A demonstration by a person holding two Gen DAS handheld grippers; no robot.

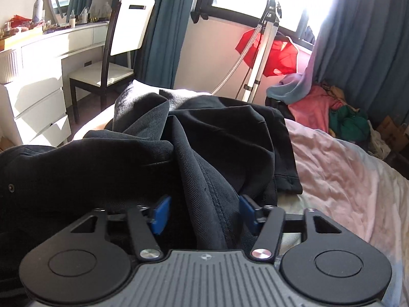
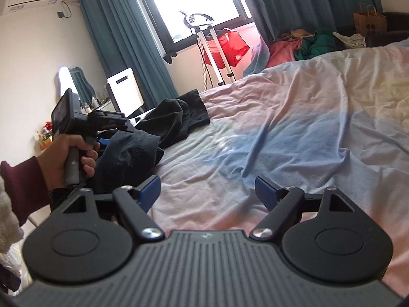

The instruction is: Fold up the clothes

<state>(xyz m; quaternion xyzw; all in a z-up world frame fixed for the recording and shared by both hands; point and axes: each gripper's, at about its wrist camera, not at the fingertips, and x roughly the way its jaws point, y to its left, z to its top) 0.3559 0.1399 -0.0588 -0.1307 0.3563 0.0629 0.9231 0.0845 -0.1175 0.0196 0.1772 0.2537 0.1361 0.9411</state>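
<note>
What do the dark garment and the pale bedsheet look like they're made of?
The dark garment looks like matte black woven cotton twill: fine diagonal ribbing and stitched seams show. The bedsheet seems soft, thin cotton, matte, pastel pink and blue, finely wrinkled. Neither fibre is certain.

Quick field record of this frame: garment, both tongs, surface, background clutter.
garment: black trousers, crumpled on the bed, unfolded
left tongs: pads apart with a fold of the trousers between them, not clamped
right tongs: open, holding nothing, over bare sheet
surface: pink and blue bedsheet, wrinkled
left hand: grips the left handle
background: clothes pile by the curtain; white chair
</note>
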